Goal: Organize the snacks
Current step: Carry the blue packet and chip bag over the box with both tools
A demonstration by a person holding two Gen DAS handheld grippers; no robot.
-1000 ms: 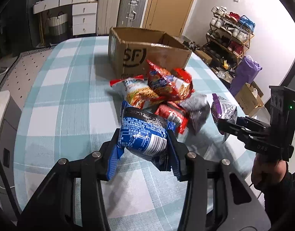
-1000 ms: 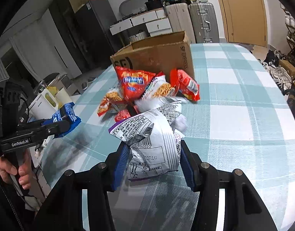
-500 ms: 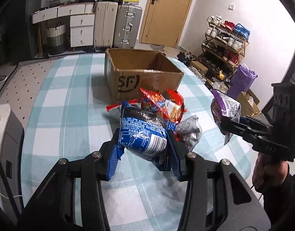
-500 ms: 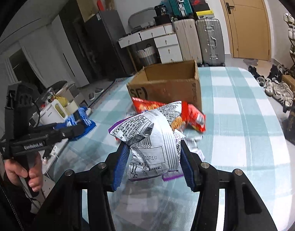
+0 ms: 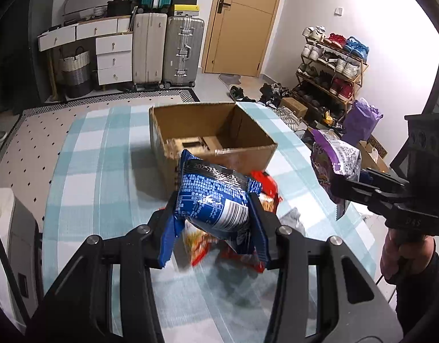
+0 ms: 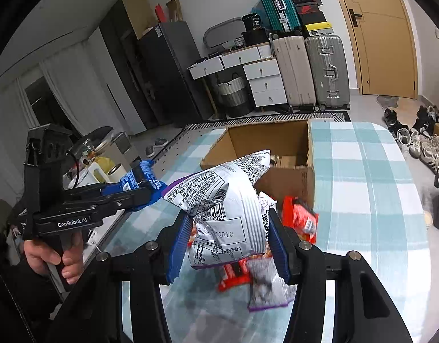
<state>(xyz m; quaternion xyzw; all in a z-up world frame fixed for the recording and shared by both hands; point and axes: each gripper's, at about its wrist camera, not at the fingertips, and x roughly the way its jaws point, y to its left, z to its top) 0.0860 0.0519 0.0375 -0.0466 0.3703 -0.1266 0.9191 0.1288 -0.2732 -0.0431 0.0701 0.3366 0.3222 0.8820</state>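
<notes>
The left gripper pinches a blue snack bag and the right gripper pinches a silver-and-purple bag, both above the table, near the open cardboard box

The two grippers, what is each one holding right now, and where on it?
Left gripper: blue foil snack bag, pinched across its lower half. Right gripper: silver-and-purple snack bag, across its lower middle.
</notes>
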